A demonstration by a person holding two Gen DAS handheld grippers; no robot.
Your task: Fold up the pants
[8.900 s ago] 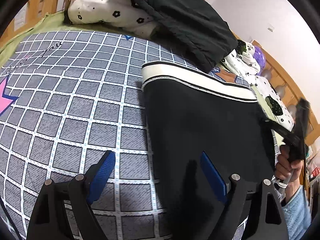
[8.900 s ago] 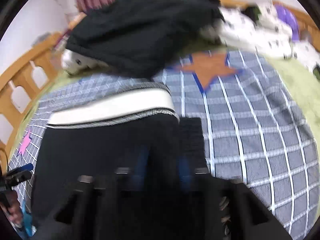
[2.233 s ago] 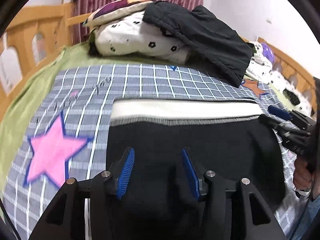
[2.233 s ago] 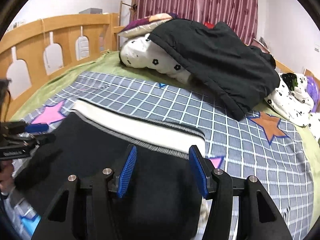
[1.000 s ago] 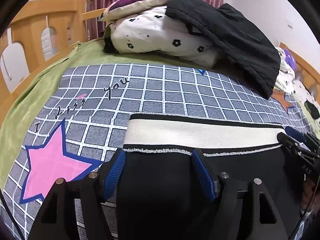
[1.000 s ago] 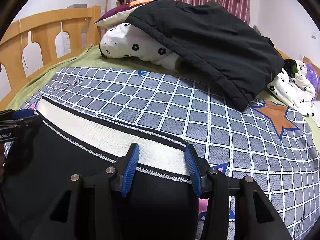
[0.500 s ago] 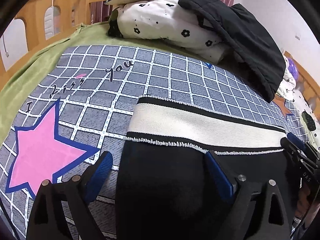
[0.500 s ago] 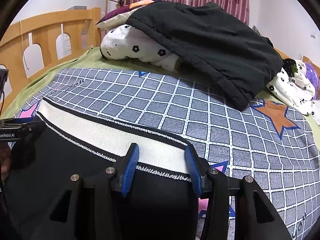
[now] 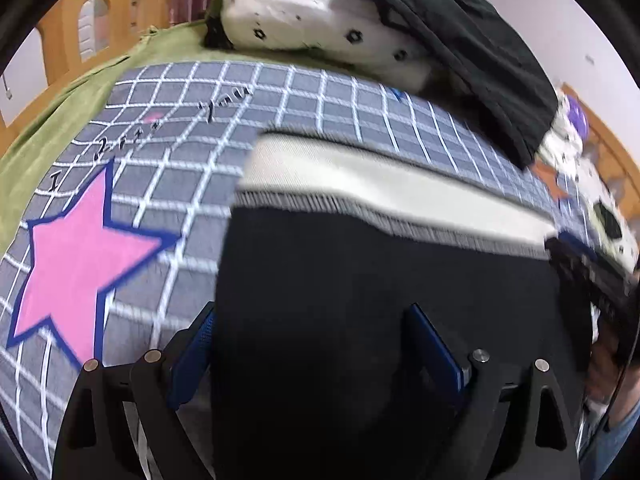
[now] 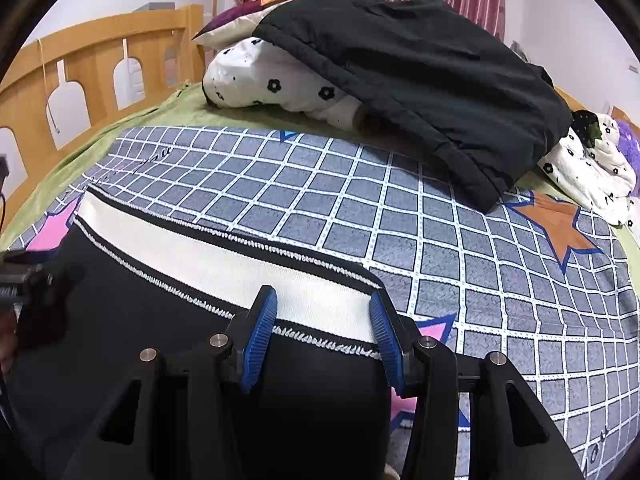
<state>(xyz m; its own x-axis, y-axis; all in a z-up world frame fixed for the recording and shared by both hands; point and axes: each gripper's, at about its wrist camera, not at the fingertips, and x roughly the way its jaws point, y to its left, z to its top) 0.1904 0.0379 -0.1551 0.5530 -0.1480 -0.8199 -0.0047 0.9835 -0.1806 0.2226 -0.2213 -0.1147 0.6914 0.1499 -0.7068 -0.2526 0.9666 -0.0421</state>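
Observation:
Black pants [image 9: 360, 280] with a cream waistband [image 9: 360, 184] lie flat on the checked sheet, waistband at the far end. My left gripper [image 9: 312, 316] hangs over the pants' left edge with its jaws wide; black cloth lies under them and the pads do not press on it. My right gripper [image 10: 323, 296] sits at the waistband's [image 10: 200, 248] right corner, shut on the pants [image 10: 120, 320], with cloth filling the gap between its blue pads. Each gripper shows blurred at the edge of the other's view.
A black jacket [image 10: 400, 80] lies over a white flowered quilt [image 10: 272, 76] at the head of the bed. A wooden bed rail [image 10: 80, 68] runs along the left. The grey checked sheet [image 10: 440, 240] has a pink star [image 9: 80, 256] and an orange star [image 10: 556, 220].
My left gripper's jaws spread wide and let go of the pants, and it dipped closer to the cloth. The right gripper and the waistband stayed where they were.

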